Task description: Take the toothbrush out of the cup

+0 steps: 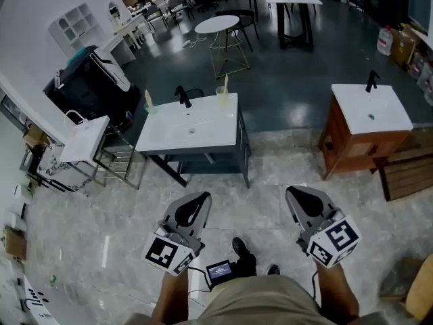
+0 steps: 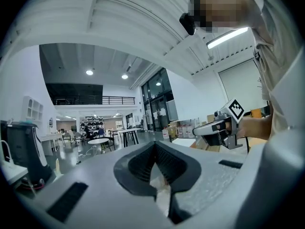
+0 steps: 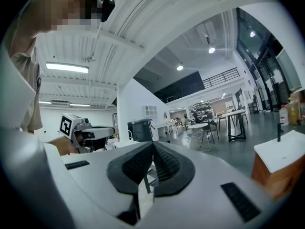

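Note:
A white sink point(image 1: 162, 138) on a dark frame stands a few steps ahead in the head view. Two pale cups rest on its back rim, each with a toothbrush standing in it: one at the left corner point(image 1: 149, 106), one at the right corner point(image 1: 221, 93), with a black tap point(image 1: 183, 97) between them. My left gripper point(image 1: 197, 199) and right gripper point(image 1: 298, 193) are held level in front of me, well short of the sink. Both are shut with nothing between the jaws, as the left gripper view point(image 2: 155, 149) and the right gripper view point(image 3: 152, 149) also show.
A second white sink on a wooden cabinet point(image 1: 371, 110) stands at the right, with a wooden pallet point(image 1: 406, 171) beside it. A small white basin on a wire stand point(image 1: 84, 139) and a black machine point(image 1: 91, 87) are at the left. A round table point(image 1: 218, 24) stands behind.

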`<state>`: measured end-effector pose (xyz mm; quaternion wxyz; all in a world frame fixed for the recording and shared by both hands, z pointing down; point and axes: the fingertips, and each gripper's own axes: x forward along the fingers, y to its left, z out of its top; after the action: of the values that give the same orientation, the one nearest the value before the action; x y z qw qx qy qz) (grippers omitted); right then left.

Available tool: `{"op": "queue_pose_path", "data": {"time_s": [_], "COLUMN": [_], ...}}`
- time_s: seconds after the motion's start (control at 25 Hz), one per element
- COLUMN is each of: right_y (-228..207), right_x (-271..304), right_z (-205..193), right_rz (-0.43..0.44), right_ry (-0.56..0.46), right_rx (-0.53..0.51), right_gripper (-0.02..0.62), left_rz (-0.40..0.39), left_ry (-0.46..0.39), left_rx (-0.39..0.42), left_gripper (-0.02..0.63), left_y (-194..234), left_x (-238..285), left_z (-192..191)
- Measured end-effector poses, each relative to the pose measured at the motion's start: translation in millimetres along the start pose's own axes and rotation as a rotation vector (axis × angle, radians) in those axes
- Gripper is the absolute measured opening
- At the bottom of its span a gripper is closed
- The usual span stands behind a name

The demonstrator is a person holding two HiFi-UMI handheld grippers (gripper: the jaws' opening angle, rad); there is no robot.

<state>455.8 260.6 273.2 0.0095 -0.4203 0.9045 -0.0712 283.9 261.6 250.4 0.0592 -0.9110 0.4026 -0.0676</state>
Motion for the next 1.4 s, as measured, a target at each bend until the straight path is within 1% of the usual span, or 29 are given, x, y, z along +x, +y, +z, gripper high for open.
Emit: {"op": "queue_pose_path", "data": {"time_s": [0.16, 0.32, 0.48, 0.72, 0.84, 0.96, 1.16, 1.32, 1.4], "right_y": [-6.7, -15.2, -19.9, -18.7, -20.3, -24.3, -45.2, -74.0, -91.9], "right_x": [45.2, 102.5, 164.4, 252.7, 286.6, 312.0, 354.3, 386.2, 404.7], "right_z": [-1.8, -2.0, 6.7, 17.9, 21.2, 25.4, 27.1, 24.3, 21.8], "right_rz": [0.016, 0.018, 0.019, -0.001, -0.012, -0.014, -0.023, -0.022, -0.023], "right_ry": [0.018, 0.039, 0.049, 0.067, 0.080, 0.083, 0.083, 0.080, 0.082], "right_rx": [-0.004, -0.010, -0.036, -0.067, -0.081, -0.093, -0.093, -0.084, -0.081], "right_gripper": [0.006, 0.006, 0.006, 0.006, 0.006, 0.006, 0.006, 0.006, 0.006], "left_rz": [0.021, 0.023, 0.025, -0.026, -0.032, -0.016, 0.017, 0.067, 0.091], "left_ry": [-0.001, -0.004, -0.034, -0.073, -0.093, -0.102, -0.088, -0.068, -0.080], "left_rx": [-0.016, -0.039, -0.047, -0.058, -0.060, -0.077, -0.087, -0.093, -0.088], "left_gripper": [0.008, 0.008, 0.008, 0.006, 0.008, 0.006, 0.008, 0.008, 0.008], "left_y": [44.6, 96.1, 153.6, 229.8, 260.3, 283.1, 322.1, 348.6, 361.5], "left_x": [12.7, 27.3, 41.6, 62.7, 65.2, 62.5, 65.1, 73.7, 83.7], "left_z": [-12.0, -27.3, -32.9, -41.1, -43.0, -50.2, -65.6, -76.4, -73.5]}}
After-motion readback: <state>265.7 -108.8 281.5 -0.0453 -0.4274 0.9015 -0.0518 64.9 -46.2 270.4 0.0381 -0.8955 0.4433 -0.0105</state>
